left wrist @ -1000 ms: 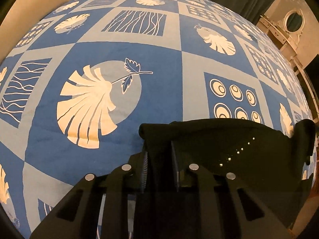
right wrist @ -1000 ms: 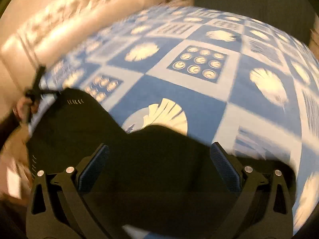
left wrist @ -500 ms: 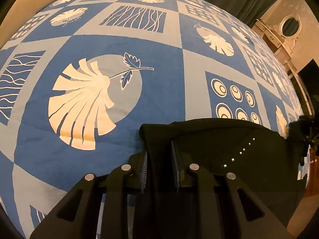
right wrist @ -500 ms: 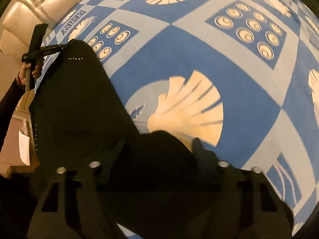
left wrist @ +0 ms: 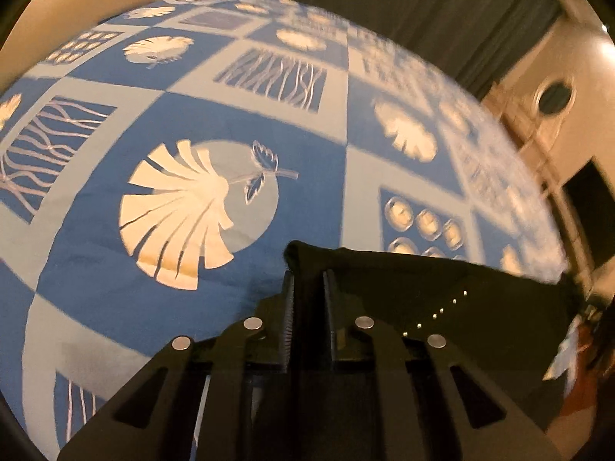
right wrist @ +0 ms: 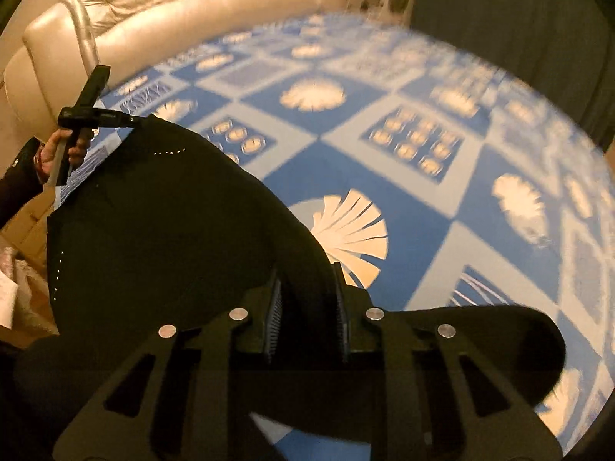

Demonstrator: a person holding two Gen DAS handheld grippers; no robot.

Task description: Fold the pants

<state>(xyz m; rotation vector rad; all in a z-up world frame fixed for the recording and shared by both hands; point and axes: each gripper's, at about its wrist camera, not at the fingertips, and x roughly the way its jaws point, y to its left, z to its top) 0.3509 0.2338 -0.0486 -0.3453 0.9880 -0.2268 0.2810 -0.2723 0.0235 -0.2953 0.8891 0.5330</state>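
The black pants (right wrist: 161,230) with a line of small studs hang stretched between my two grippers above the blue and white patterned bedspread (right wrist: 423,199). My left gripper (left wrist: 307,280) is shut on one corner of the pants (left wrist: 442,292); it also shows far left in the right wrist view (right wrist: 130,119), held by a hand. My right gripper (right wrist: 307,276) is shut on another edge of the pants, and a black fold hangs to its right.
The bedspread (left wrist: 192,115) covers a wide bed. A cream tufted headboard (right wrist: 134,19) runs along the far left. Dark curtains (left wrist: 423,7) hang behind. A cream cabinet with a round opening (left wrist: 553,96) stands at the right.
My right gripper has closed on the pants and lifted. Both grippers have risen and tilted up, so more of the bed and room shows; the pants are stretched between them.
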